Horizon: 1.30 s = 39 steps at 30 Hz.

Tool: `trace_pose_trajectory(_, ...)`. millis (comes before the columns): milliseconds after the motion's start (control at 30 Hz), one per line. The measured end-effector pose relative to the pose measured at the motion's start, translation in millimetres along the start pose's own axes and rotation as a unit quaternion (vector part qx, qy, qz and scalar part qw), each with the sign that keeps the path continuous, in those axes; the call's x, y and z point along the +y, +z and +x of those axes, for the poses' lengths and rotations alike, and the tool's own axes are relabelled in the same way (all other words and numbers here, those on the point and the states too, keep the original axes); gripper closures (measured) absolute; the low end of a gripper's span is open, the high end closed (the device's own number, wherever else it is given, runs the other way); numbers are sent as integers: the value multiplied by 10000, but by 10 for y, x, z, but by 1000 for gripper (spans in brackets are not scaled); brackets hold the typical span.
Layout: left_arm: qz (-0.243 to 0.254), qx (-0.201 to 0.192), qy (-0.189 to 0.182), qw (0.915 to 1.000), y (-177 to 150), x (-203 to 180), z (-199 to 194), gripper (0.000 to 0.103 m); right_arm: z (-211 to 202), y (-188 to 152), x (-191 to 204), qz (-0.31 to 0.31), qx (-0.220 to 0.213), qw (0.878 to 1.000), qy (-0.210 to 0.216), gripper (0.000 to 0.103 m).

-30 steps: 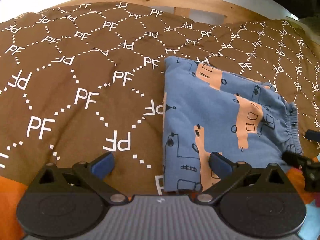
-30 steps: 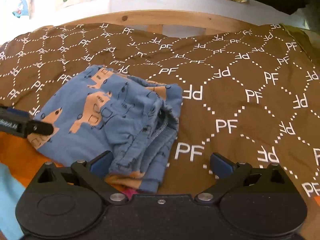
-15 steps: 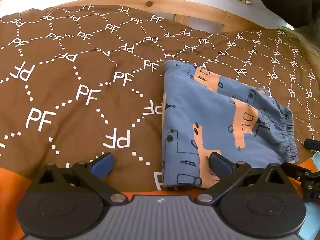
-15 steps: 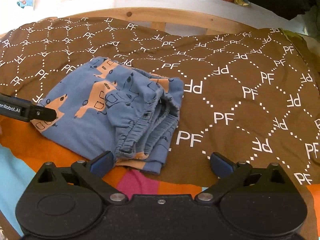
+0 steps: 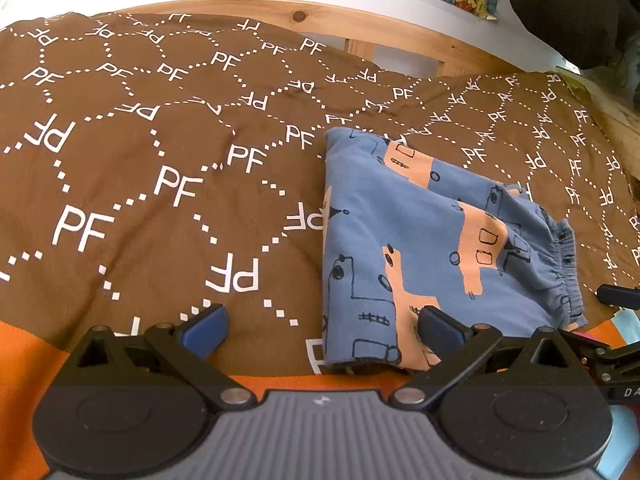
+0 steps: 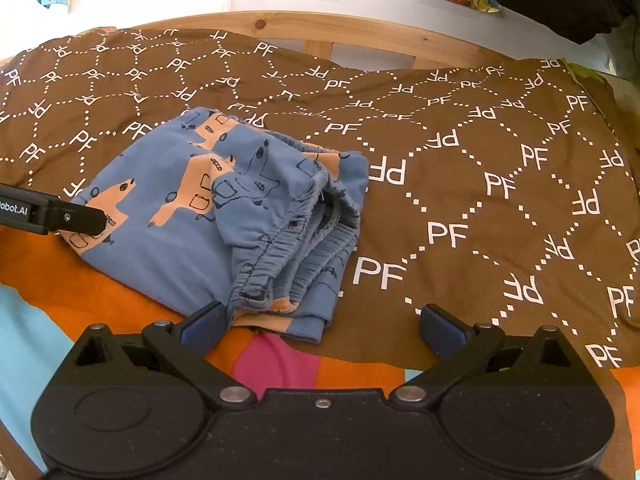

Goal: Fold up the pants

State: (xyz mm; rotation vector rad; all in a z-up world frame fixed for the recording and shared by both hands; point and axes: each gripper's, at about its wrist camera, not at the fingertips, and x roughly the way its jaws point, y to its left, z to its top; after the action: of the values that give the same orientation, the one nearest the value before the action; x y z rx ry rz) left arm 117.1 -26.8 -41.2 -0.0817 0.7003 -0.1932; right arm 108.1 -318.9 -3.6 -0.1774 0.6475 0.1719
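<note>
Black linkages, silver pivot screws and blue pads are being shown on the left claw (image 5: 320, 326) and right claw (image 6: 320, 322).

We find both views evenly and brightly lit, with soft, faint shadows and no glare. Fisheye distortion bows the wooden bed frame (image 5: 240, 10) and darkens the corners. Focus holds sharp; we see no motion blur.

— What moved?
— Both tongs, left (image 5: 320, 326) and right (image 6: 320, 324), drew back from the folded pants (image 6: 224, 208); more orange bedding (image 6: 100, 292) shows along the lower frame.
</note>
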Motion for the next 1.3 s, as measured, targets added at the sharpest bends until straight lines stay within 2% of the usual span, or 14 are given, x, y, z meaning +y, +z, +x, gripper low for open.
trace_pose_trajectory(367,-180,-61,-260,9995,-100,74,-129,0,-117,14,-32,348,-47,9993,161,1)
trace_pose_trajectory(633,-192,-57,-286,9994,-126,64,-144,0,-143,107,-228,1177,-259,9908,614,1)
trace_pose_trajectory(800,-200,-17,-298,9994,-115,67,-153,0,59,338,-521,1663,-288,9813,924,1)
trace_pose_trajectory(900,-35,196,-258,9995,-37,30,-130,0,249,534,-671,1653,-351,9795,1094,1)
trace_pose_trajectory(1067,-197,370,-348,9985,136,71,-114,0,642,823,-749,1572,-369,9746,1553,1)
trace_pose_trajectory(1167,-104,376,-305,9988,253,58,-95,0,872,791,-779,1867,-293,9648,1828,0)
trace_pose_trajectory(1300,218,369,-205,9989,388,15,-49,0,926,634,-880,2206,-613,9512,2070,0)
